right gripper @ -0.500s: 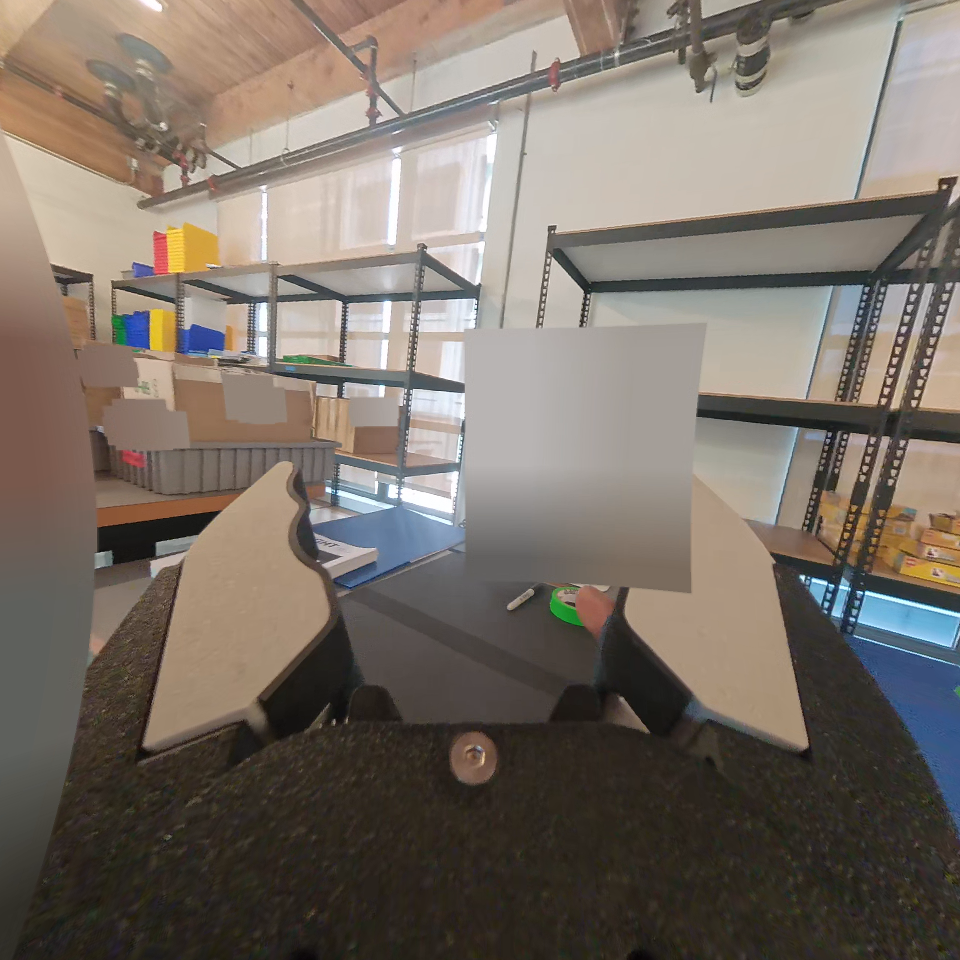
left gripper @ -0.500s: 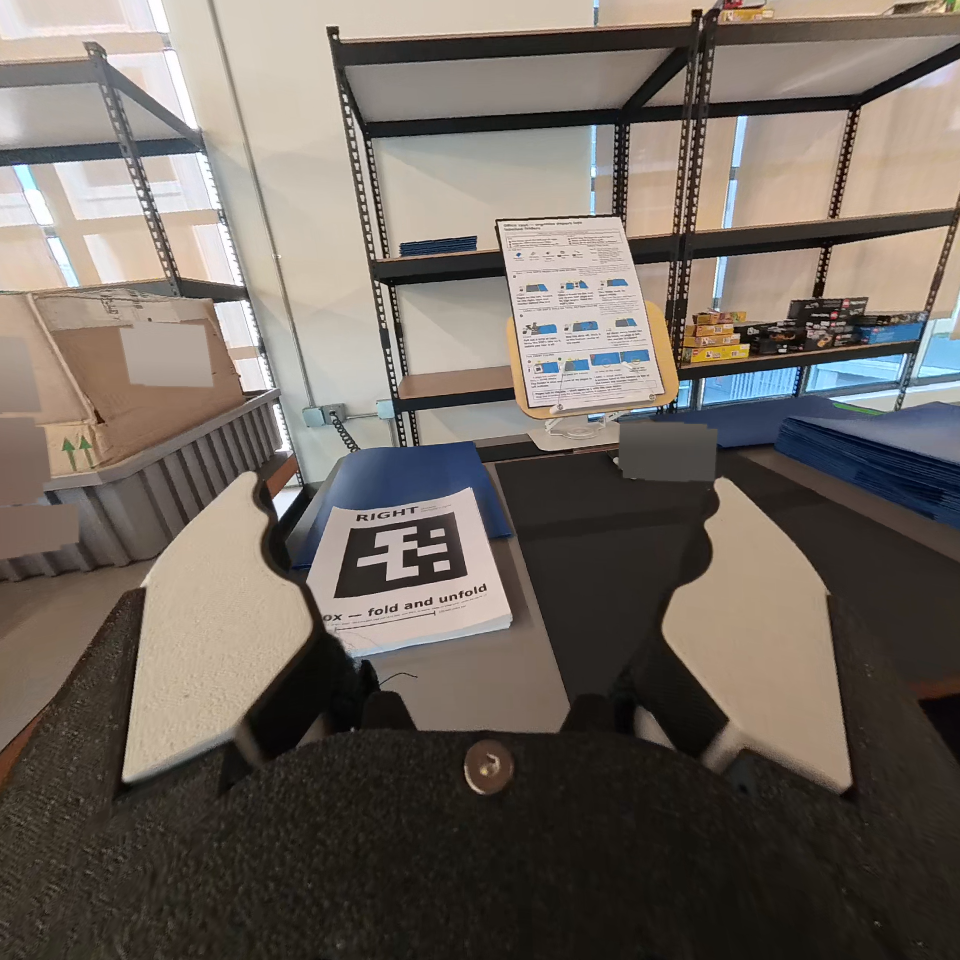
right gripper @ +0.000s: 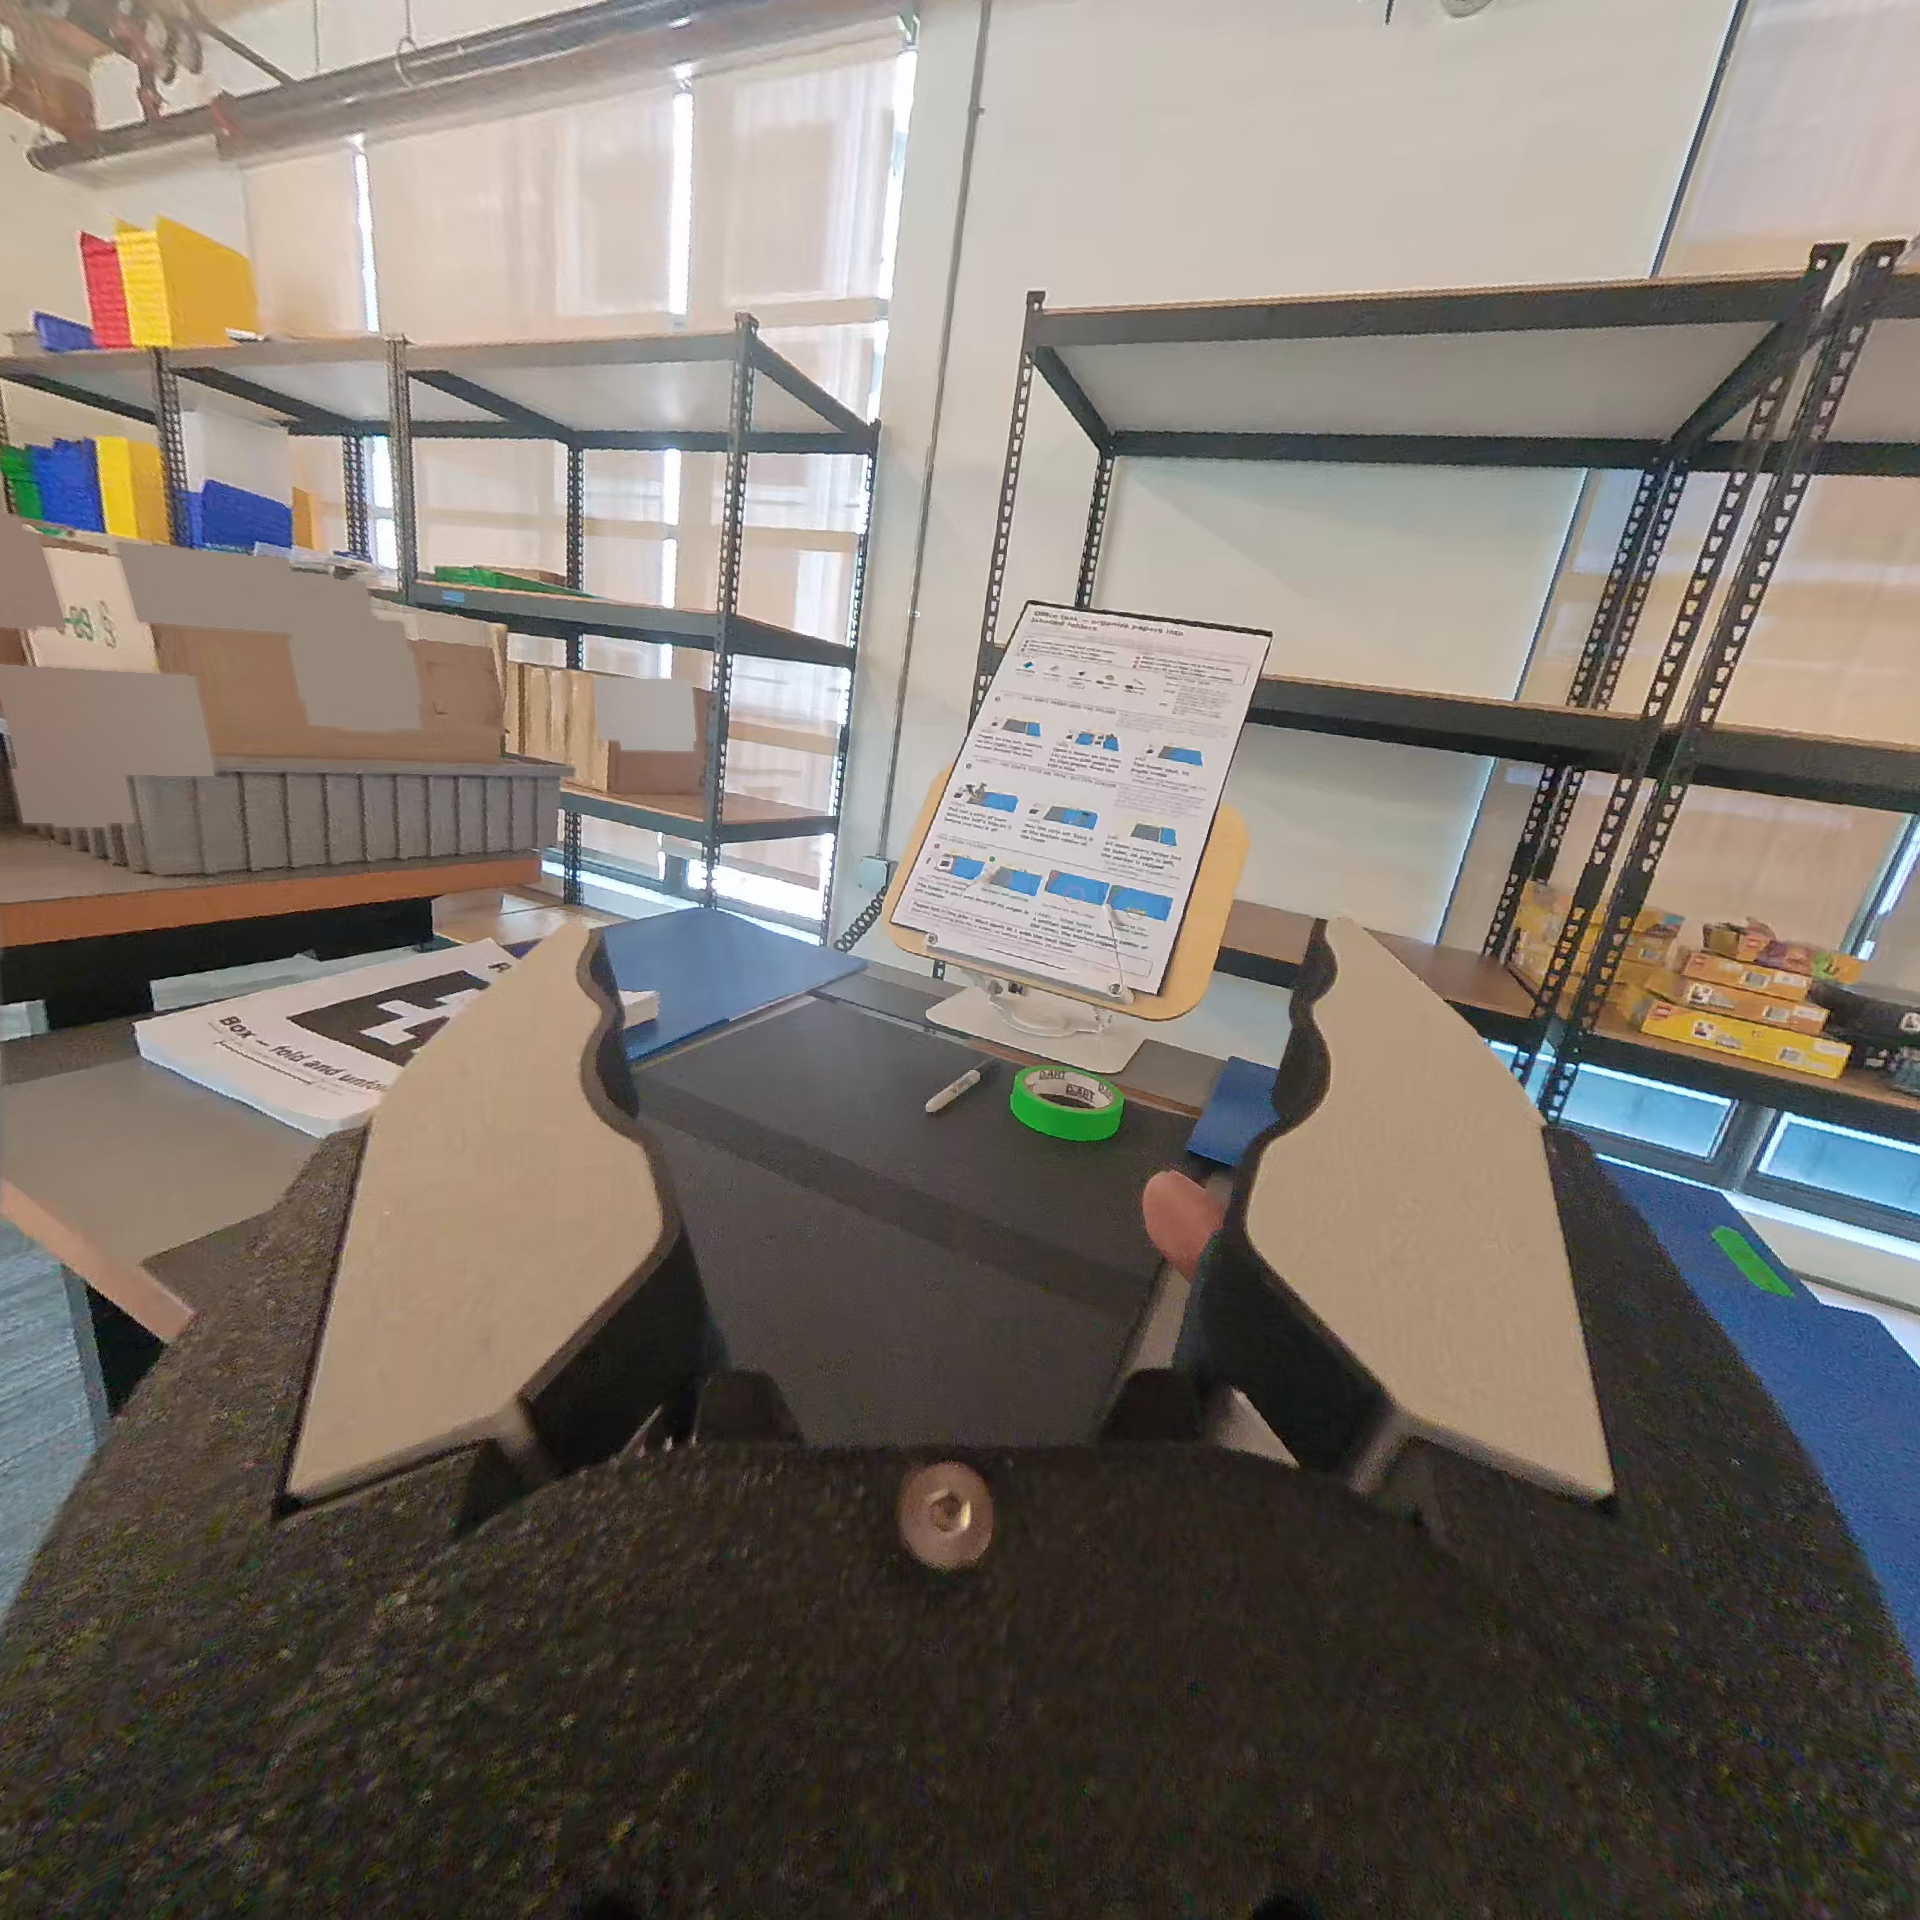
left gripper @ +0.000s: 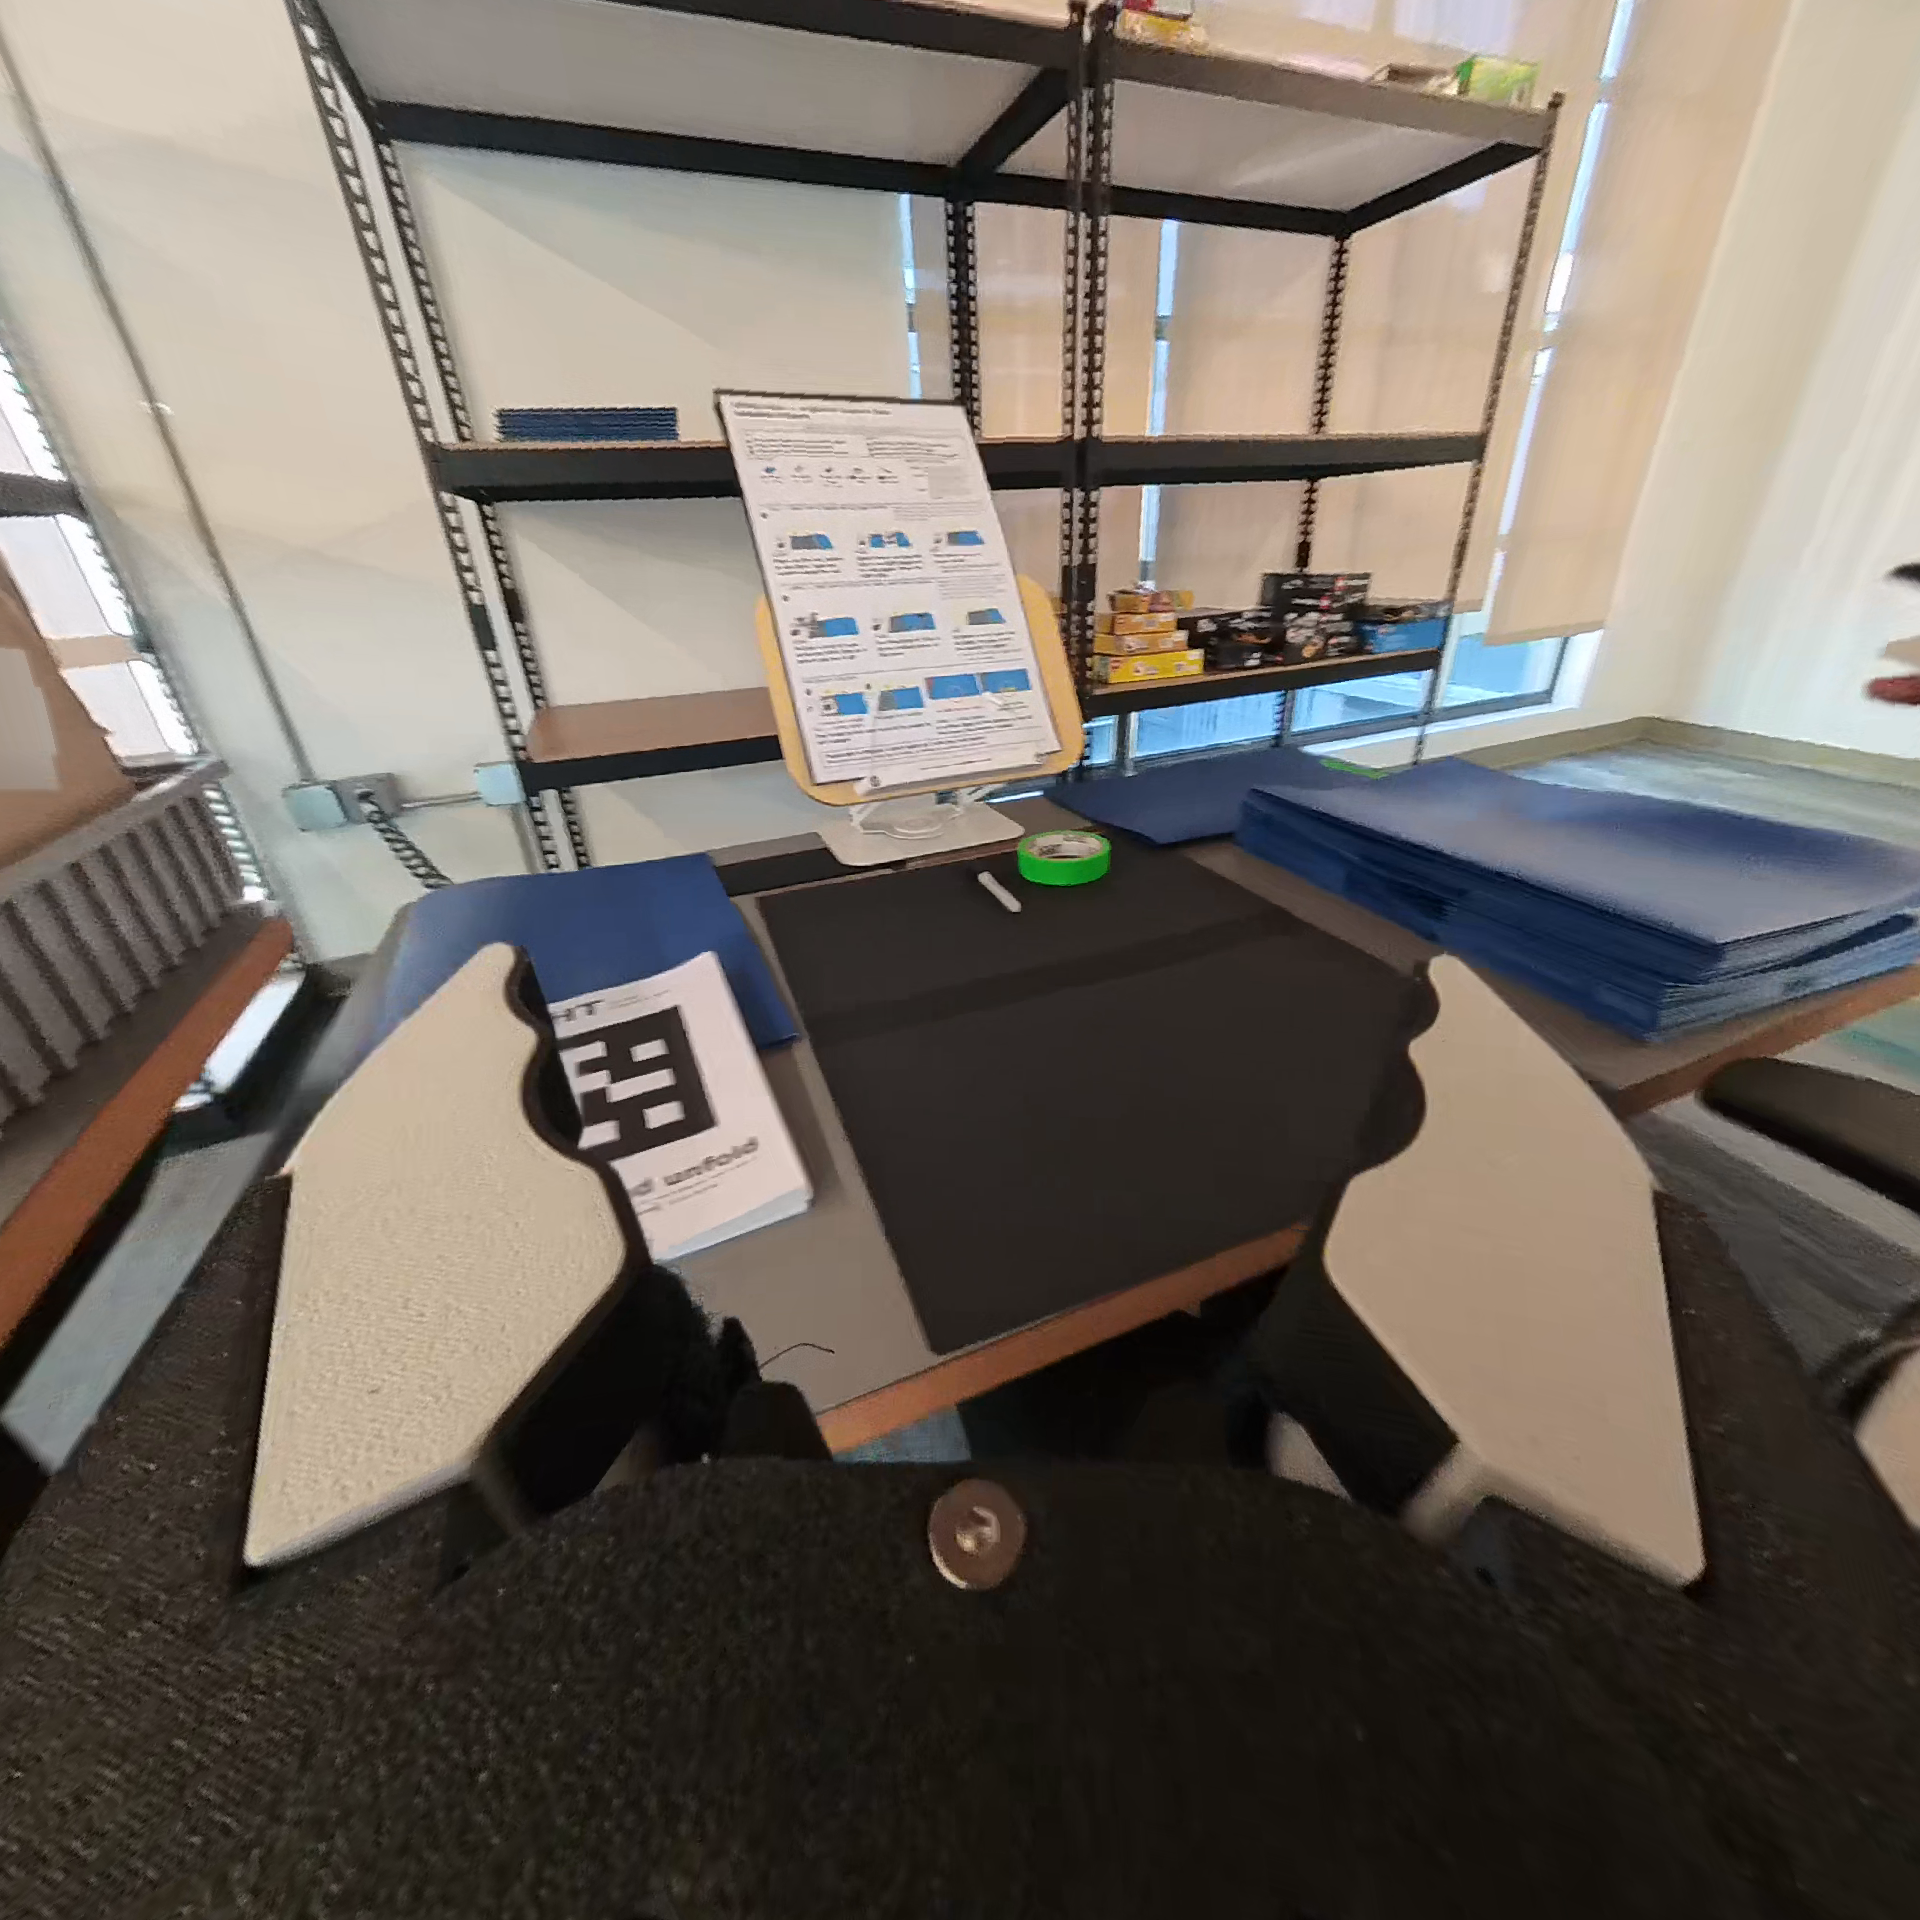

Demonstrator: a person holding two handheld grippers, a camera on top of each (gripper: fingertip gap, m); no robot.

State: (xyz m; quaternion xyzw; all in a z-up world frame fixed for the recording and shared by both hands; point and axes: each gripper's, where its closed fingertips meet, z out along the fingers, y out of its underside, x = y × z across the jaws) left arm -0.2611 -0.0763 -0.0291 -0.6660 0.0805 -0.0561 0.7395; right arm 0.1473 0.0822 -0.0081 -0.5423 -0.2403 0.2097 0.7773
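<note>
The left gripper (left gripper: 971,1049) is held above the near edge of a desk, its two pale fingers spread wide with nothing between them. Below and ahead of it lies a black mat (left gripper: 1081,1091) on the grey desk top (left gripper: 821,1283). The right gripper (right gripper: 956,1023) is likewise wide apart and empty, raised over the same mat; a fingertip (right gripper: 1179,1221) of the person shows beside its right finger.

Nearest the left gripper, just beside the mat, a white booklet (left gripper: 691,1117) with a black square marker rests partly on a blue folder (left gripper: 613,930). At the mat's far end sit a roll of green tape (left gripper: 1063,857) and a white marker pen (left gripper: 998,891), close together but apart. Behind them a printed instruction sheet (left gripper: 894,582) leans on a wooden stand. A stack of blue folders (left gripper: 1579,894) lies to the right. Black metal shelving (left gripper: 1081,312) lines the window wall.
</note>
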